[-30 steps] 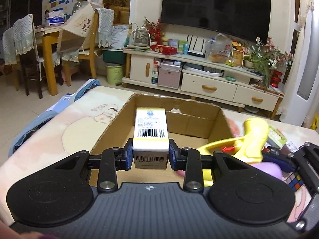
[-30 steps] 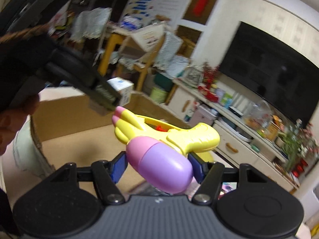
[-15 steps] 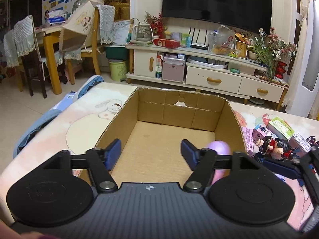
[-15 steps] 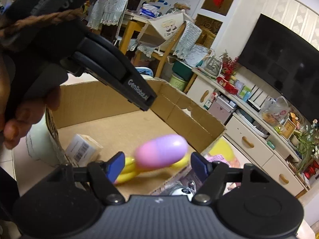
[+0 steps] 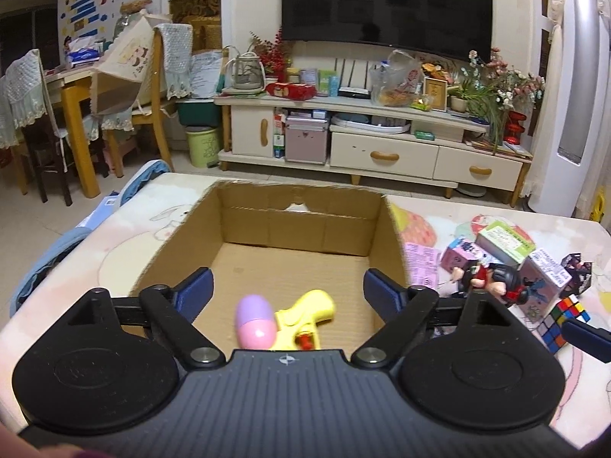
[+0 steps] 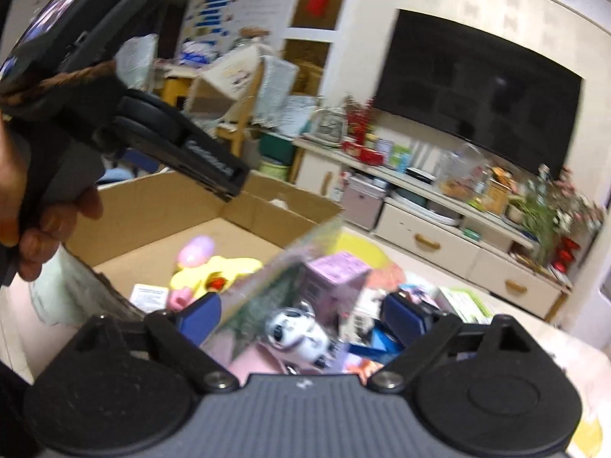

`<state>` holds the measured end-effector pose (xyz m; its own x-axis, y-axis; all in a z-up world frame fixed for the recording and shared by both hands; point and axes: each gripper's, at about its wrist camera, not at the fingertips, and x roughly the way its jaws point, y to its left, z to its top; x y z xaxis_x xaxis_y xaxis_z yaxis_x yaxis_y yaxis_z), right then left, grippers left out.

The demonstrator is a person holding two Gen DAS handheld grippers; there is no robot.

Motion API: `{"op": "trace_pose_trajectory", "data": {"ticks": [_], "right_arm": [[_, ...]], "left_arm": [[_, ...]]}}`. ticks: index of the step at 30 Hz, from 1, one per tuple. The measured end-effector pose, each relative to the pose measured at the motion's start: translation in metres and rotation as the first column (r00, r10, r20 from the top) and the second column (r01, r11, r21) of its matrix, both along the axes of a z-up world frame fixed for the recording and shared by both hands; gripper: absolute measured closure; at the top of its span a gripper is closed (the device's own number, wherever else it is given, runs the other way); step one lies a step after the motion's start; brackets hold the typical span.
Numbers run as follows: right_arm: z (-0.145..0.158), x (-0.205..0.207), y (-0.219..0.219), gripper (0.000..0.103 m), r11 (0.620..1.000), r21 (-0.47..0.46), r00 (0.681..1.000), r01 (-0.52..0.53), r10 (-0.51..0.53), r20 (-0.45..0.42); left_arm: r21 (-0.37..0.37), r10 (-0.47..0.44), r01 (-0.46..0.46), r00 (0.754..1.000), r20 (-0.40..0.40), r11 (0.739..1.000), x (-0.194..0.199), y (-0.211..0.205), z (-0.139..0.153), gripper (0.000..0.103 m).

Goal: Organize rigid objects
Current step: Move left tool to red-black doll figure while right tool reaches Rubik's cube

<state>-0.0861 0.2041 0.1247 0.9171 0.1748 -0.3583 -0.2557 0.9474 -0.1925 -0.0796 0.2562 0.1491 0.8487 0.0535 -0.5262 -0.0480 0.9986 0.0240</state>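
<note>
Your left hand-held gripper hung spread and empty above the open brown cardboard box, where the yellow plastic water pistol with its pink-and-purple tank lay on the floor just below and between the fingers, likely because the box serves as the bin for sorted rigid things. Your right hand-held gripper, also spread and holding nothing, pointed down past the box's right wall at the white toy figure and pink carton on the table.
</note>
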Motion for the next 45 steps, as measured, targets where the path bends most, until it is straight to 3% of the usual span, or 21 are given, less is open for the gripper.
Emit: {"op": "trace_pose_trajectory", "data": {"ticks": [8,26,37,45], "right_arm": [[-0.006,-0.005,-0.046,0.004,0.985,0.119,0.992,0.126,-0.125,-0.010],[-0.032,-0.009,-0.111,0.004,0.944,0.143,0.954,0.297,-0.300,-0.003],[-0.054,0.015,-0.152,0.003,0.922,0.150,0.934,0.357,-0.348,-0.082],[-0.066,0.035,-0.165,0.001,0.927,0.146,0.936,0.346,-0.329,-0.129]], "left_arm": [[-0.019,-0.070,0.070,0.997,0.010,0.997,-0.002,-0.005,-0.002,0.000],[0.000,-0.220,0.220,0.975,-0.008,0.975,0.003,-0.011,-0.007,0.000],[-0.043,-0.332,0.331,0.943,-0.024,0.943,0.019,-0.024,-0.015,0.000],[-0.037,-0.456,0.455,0.888,-0.060,0.890,0.043,-0.049,-0.033,0.000]]}}
